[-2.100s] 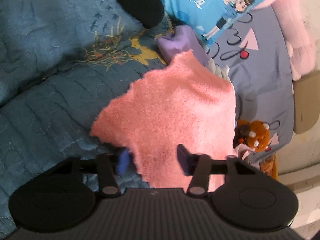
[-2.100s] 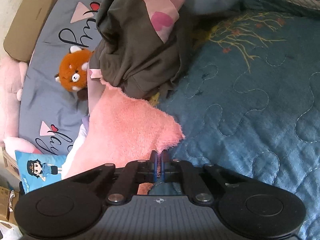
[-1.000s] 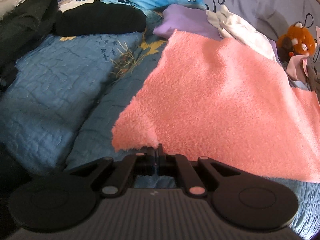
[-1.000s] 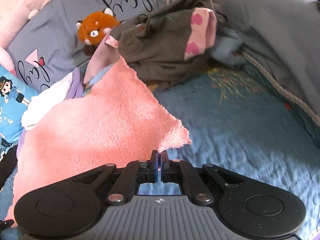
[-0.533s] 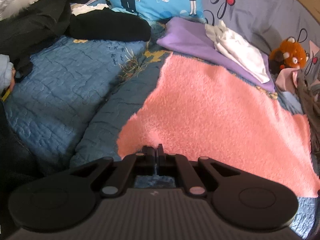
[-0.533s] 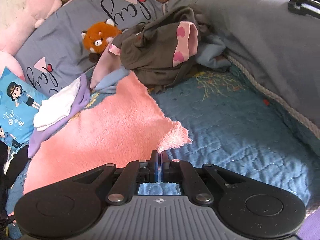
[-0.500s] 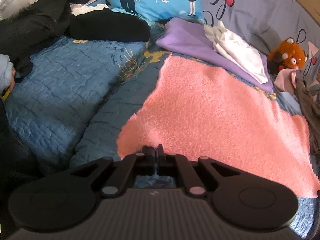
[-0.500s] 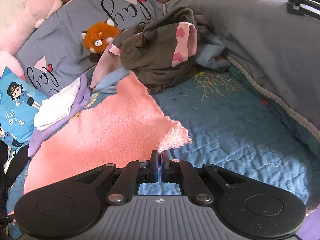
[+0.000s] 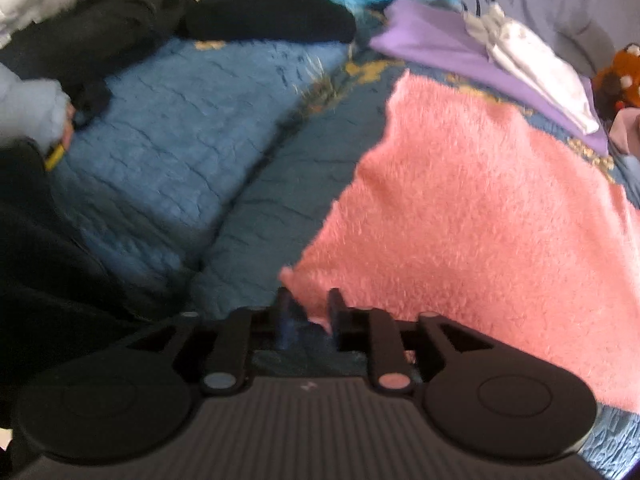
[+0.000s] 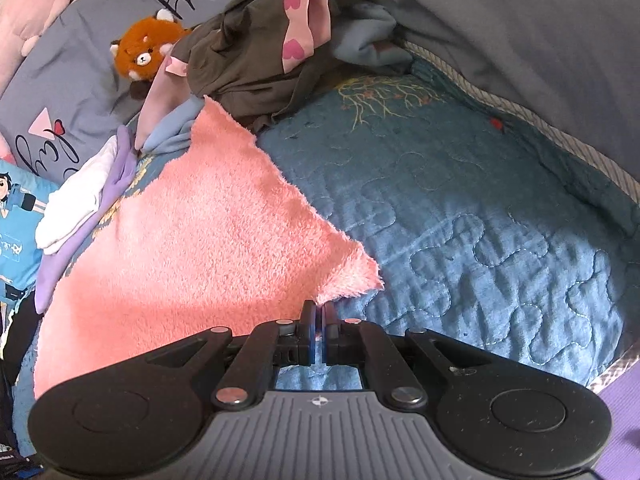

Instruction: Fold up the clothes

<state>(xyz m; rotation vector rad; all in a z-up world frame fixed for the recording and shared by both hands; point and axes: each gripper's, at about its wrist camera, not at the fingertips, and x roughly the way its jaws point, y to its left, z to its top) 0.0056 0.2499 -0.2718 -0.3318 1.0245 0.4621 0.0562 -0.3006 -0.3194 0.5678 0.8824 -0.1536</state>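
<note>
A fluffy pink cloth lies spread flat on the blue quilted bedspread. My left gripper is open, its fingers a little apart on either side of the cloth's near corner. In the right wrist view the same pink cloth reaches from the clothes pile to my right gripper, which is shut on the cloth's other near corner.
A purple cloth with a white garment on it lies behind the pink cloth. Black clothes lie at the back left. A brown garment with heart cuffs, an orange plush toy and a grey duvet lie beyond.
My left gripper has opened and let go of the cloth's corner. The cloth has settled flat on the bed. My right gripper stays shut on its corner.
</note>
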